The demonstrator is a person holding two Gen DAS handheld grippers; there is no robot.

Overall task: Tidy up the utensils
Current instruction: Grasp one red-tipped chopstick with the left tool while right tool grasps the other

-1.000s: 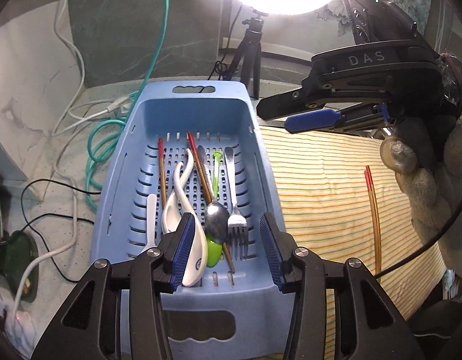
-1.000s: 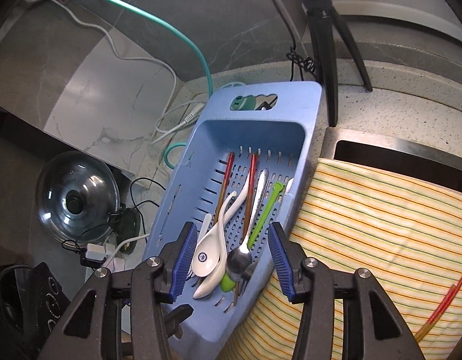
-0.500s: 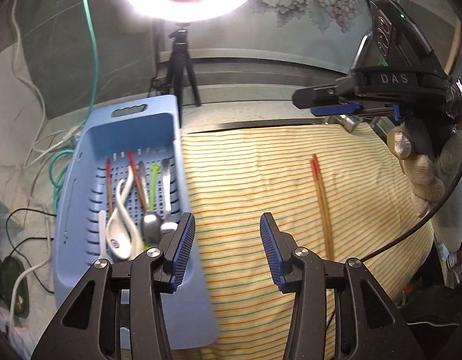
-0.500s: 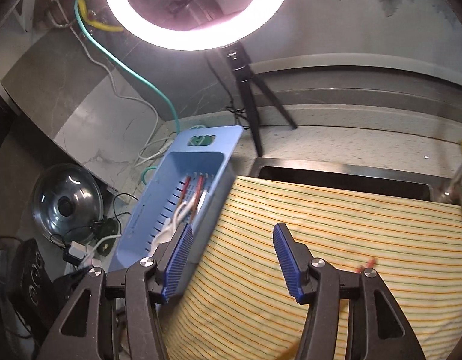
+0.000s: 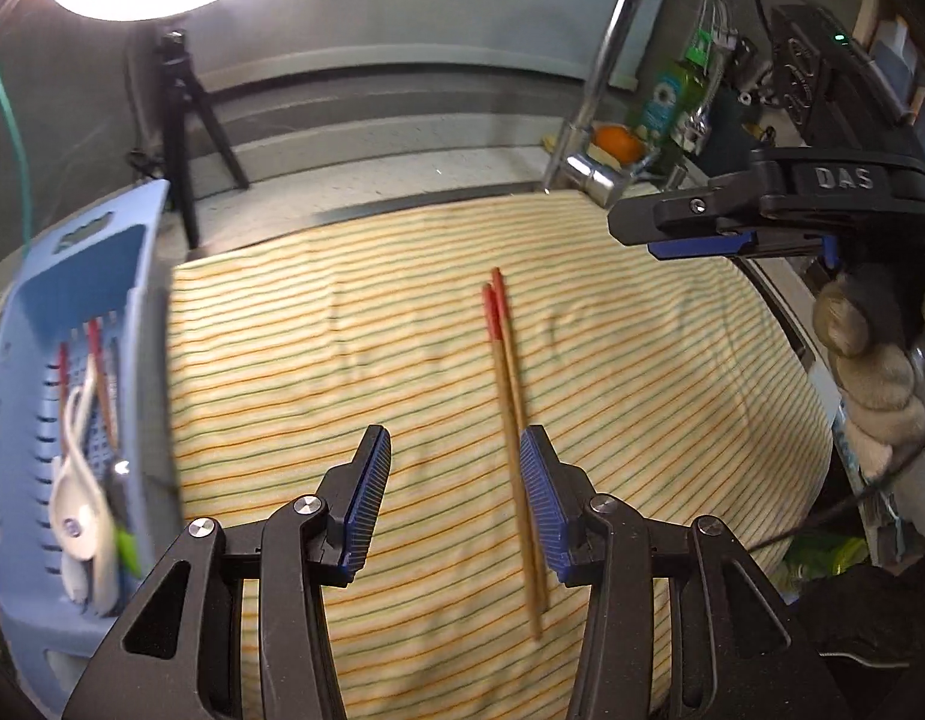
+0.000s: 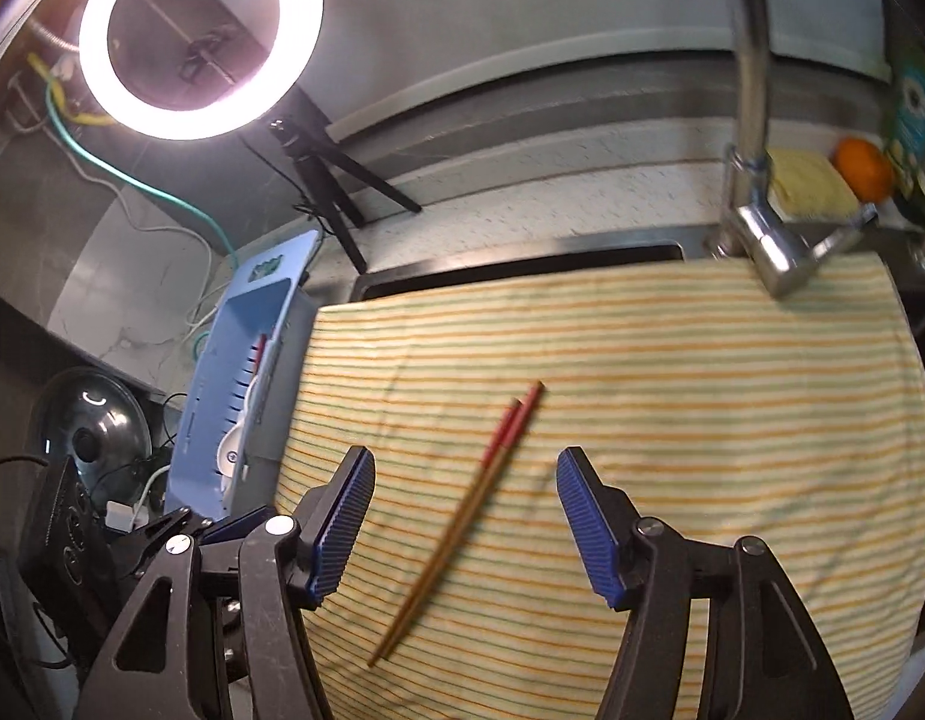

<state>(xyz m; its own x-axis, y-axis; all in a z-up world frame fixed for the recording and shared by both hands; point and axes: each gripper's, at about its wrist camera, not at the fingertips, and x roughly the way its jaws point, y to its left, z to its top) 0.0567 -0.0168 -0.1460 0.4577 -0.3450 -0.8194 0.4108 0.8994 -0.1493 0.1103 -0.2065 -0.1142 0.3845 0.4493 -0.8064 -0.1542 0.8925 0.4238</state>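
A pair of red-tipped wooden chopsticks (image 5: 510, 408) (image 6: 480, 492) lies side by side on the striped cloth (image 5: 342, 360) (image 6: 702, 420). The blue basket (image 5: 30, 324) (image 6: 246, 396) at the left holds white spoons, more chopsticks and other utensils. My left gripper (image 5: 456, 504) hovers open and empty over the cloth, its right finger just beside the chopsticks' handles. My right gripper (image 6: 465, 522) is above the chopsticks with its jaws opening; nothing is pressed between them. In the left wrist view the right gripper (image 5: 642, 237) hangs at the upper right in a gloved hand (image 5: 870, 378).
A ring light (image 6: 198, 36) on a tripod (image 5: 180, 120) stands behind the basket. A chrome faucet (image 6: 756, 204) rises at the cloth's back right, with a sponge and an orange (image 6: 864, 168) behind it. A pot lid (image 6: 84, 438) and cables lie left of the basket.
Both grippers have swung right, from over the blue basket to over the striped cloth. The chopsticks on the cloth now lie right in front of them. The right jaws have widened.
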